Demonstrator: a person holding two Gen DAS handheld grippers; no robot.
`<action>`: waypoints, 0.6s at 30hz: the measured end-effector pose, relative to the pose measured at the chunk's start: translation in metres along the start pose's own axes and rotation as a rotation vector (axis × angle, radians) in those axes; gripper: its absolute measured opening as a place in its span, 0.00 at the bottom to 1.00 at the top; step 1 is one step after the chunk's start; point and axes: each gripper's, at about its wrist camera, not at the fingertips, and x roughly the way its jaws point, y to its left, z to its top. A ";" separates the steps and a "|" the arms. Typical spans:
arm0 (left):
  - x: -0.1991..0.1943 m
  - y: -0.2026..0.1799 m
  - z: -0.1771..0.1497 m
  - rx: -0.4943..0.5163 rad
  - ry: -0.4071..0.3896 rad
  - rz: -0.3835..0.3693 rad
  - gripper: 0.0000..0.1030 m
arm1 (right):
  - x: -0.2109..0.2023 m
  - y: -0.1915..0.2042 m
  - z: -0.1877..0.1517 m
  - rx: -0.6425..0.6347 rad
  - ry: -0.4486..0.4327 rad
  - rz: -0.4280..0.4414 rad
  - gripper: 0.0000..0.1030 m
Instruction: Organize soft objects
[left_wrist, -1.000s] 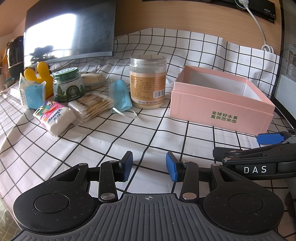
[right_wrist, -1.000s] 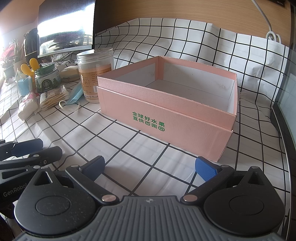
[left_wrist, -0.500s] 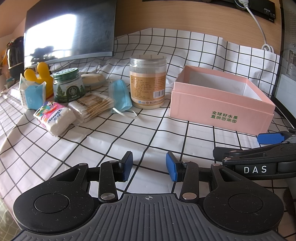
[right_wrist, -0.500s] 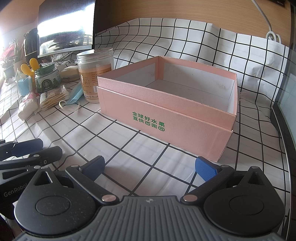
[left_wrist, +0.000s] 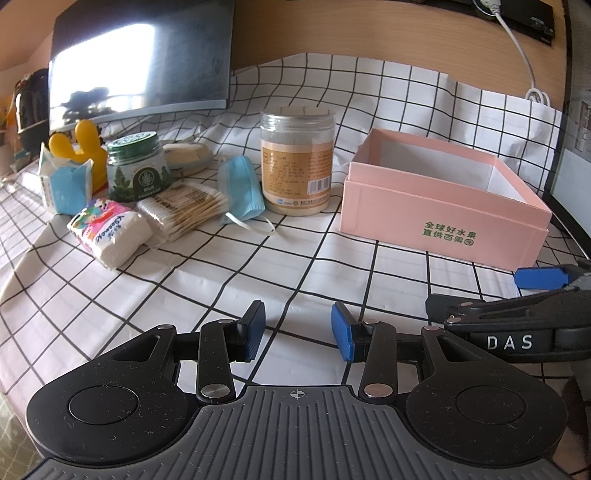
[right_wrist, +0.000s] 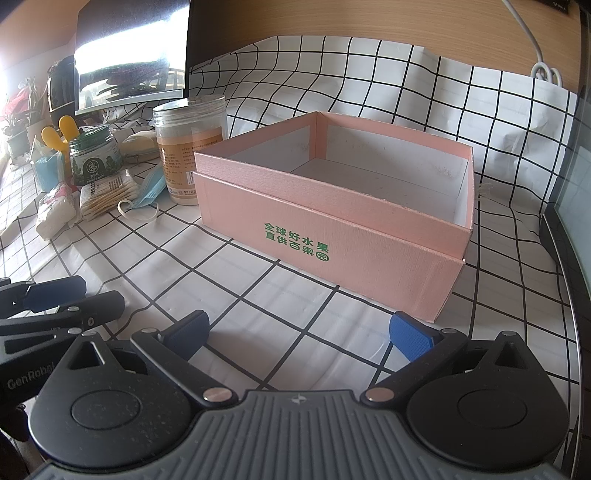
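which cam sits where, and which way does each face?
Left wrist: on the left gripper, looks forward-down over its blue fingers at the face mask, tissue pack and cotton swabs; right gripper enters at right.
Right wrist: on the right gripper, faces the empty pink box; left gripper shows at left.
Shared: box, clear jar, checkered cloth.
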 end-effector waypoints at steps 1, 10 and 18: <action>0.000 -0.001 0.001 0.001 0.004 0.003 0.43 | 0.000 0.000 0.000 0.000 0.000 0.000 1.00; 0.007 0.011 0.023 0.089 0.157 -0.092 0.43 | 0.004 -0.005 0.013 -0.037 0.139 0.037 1.00; 0.010 0.099 0.055 -0.120 0.278 -0.179 0.28 | 0.006 0.021 0.036 -0.020 0.257 0.019 0.99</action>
